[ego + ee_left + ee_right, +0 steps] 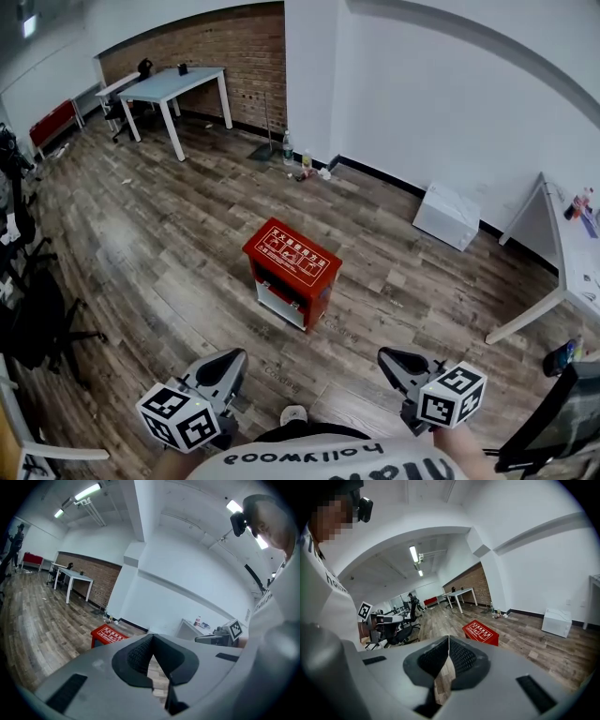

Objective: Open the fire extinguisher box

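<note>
The red fire extinguisher box (292,272) stands closed on the wooden floor, its lid with white print facing up and a white panel on its front. Both grippers hang well short of it, near my body. The left gripper (228,361) is shut with nothing in it, and the right gripper (396,361) is shut and empty too. Past the closed tips of the left gripper (152,636) the box (108,634) lies ahead to the left. Beyond the touching tips of the right gripper (449,639), the box (481,632) sits ahead and slightly right.
A white table (174,85) stands at the far left by the brick wall. Bottles (294,156) and a white box (448,215) sit along the white wall. Another white table (568,255) is at the right, office chairs (39,323) at the left.
</note>
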